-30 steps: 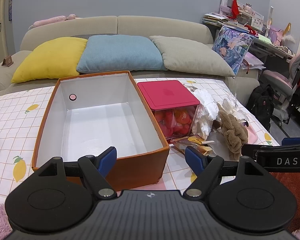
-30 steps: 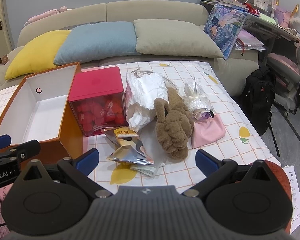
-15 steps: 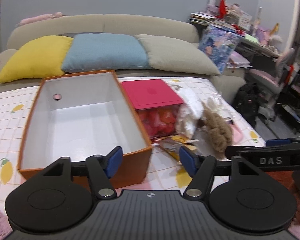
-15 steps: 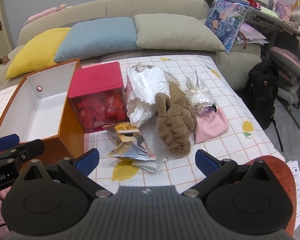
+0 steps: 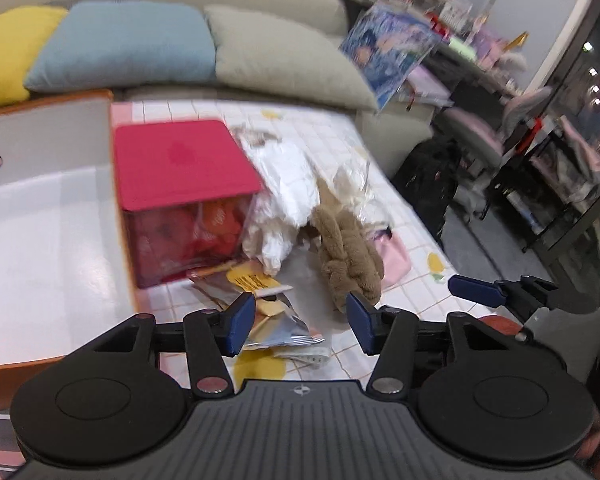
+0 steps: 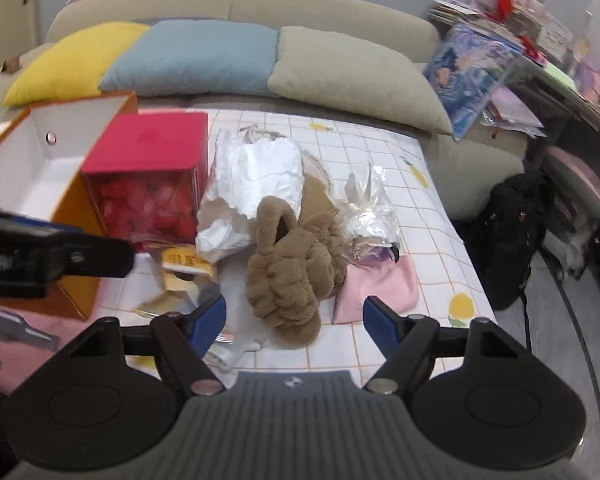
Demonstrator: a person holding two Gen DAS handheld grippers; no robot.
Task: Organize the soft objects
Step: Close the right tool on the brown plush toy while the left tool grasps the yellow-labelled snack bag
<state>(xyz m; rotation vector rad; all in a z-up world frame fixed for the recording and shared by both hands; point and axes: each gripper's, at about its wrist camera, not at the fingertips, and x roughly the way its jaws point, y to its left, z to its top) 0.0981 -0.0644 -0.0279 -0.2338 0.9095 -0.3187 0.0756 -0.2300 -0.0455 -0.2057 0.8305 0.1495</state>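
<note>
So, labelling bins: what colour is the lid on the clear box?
Pink-red lid; left wrist view.

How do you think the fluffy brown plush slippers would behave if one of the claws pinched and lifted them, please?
The brown plush slippers look thick and puffy, so they would probably squash under the pads and droop when lifted. They seem light for their bulk. They lie partly across the pink pouch, which might get dragged along.

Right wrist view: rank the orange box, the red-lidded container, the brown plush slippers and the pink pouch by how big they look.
1. Orange box, though partly cut off
2. Red-lidded container and brown plush slippers: too alike to rank, and the slippers lie nearer the camera
3. Pink pouch, partly covered
</note>
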